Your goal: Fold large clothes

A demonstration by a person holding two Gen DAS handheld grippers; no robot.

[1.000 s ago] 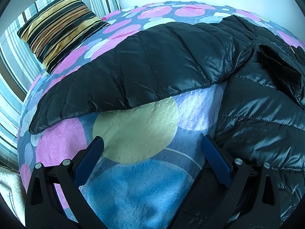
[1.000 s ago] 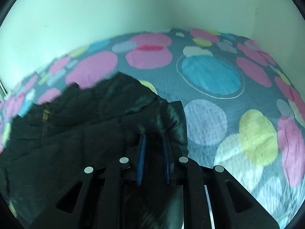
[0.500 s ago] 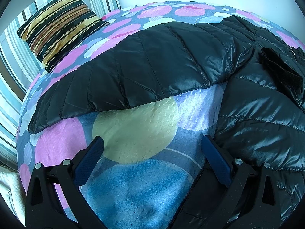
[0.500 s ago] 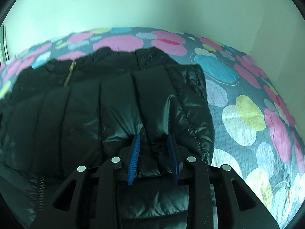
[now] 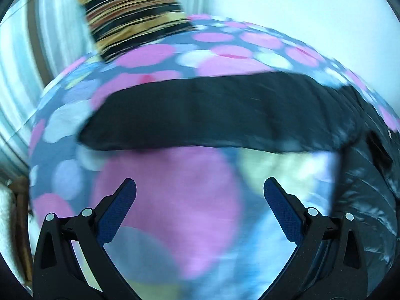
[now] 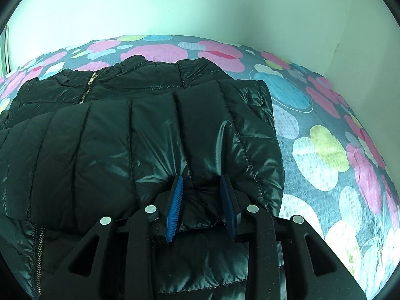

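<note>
A black quilted puffer jacket (image 6: 140,135) lies on a bed with a spotted cover (image 6: 325,145). Its right sleeve is folded across the body. My right gripper (image 6: 202,182) is shut on the sleeve's cuff end, low over the jacket. In the blurred left wrist view the jacket's left sleeve (image 5: 212,117) stretches across the cover (image 5: 170,200), with the jacket body (image 5: 370,200) at the right. My left gripper (image 5: 200,187) is open and empty, above the cover just short of that sleeve.
A striped pillow (image 5: 132,12) leans at the bed's head, with striped curtains (image 5: 30,57) to the left. A white wall (image 6: 200,5) runs behind the bed and meets a corner on the right. The bed's left edge (image 5: 32,175) drops off near my left gripper.
My left gripper has swung fast to the left, blurring its view; the sleeve now lies straight ahead. My right gripper has laid the right sleeve across the jacket and its jaws have widened slightly.
</note>
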